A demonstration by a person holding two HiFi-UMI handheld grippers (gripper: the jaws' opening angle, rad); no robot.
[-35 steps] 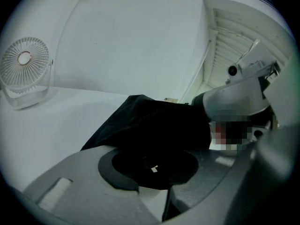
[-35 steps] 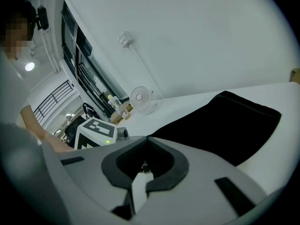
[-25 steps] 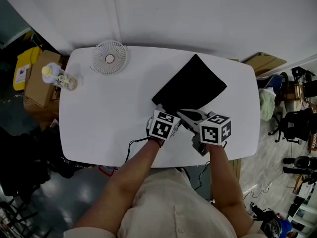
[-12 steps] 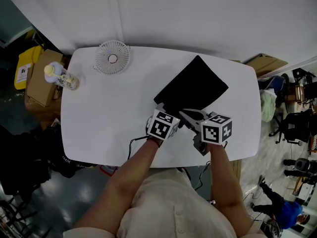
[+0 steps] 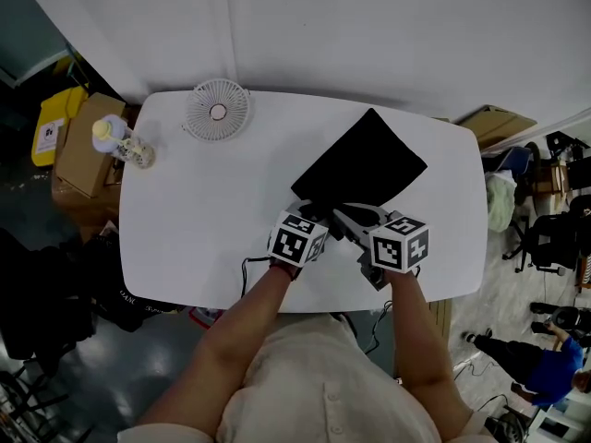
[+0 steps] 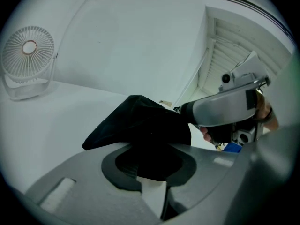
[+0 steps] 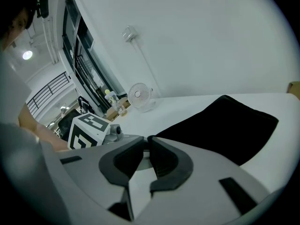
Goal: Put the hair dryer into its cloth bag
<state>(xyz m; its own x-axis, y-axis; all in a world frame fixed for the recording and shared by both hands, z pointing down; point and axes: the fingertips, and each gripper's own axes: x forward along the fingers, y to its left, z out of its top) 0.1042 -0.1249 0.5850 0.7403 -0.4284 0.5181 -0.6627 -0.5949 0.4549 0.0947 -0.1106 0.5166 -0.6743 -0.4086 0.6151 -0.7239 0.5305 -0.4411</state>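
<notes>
The black cloth bag (image 5: 362, 166) lies on the white table (image 5: 203, 220), its near corner between my two grippers. In the left gripper view the bag (image 6: 140, 125) bulges up and its cloth fills the gap of my left gripper (image 6: 152, 165), whose jaws are closing on it. My right gripper (image 5: 349, 217) reaches in from the right, tip at the bag's edge (image 6: 190, 111). Its jaws (image 7: 146, 146) are opening, a narrow gap with nothing in it. No hair dryer shows in any view.
A small white fan (image 5: 218, 111) stands at the table's far left, and a bottle (image 5: 120, 142) at the left edge. Cardboard boxes (image 5: 83, 146) sit on the floor to the left. A dark cable (image 5: 247, 268) hangs over the near edge.
My left gripper has drawn slightly left and toward the near edge relative to the bag. The right gripper has stayed in place.
</notes>
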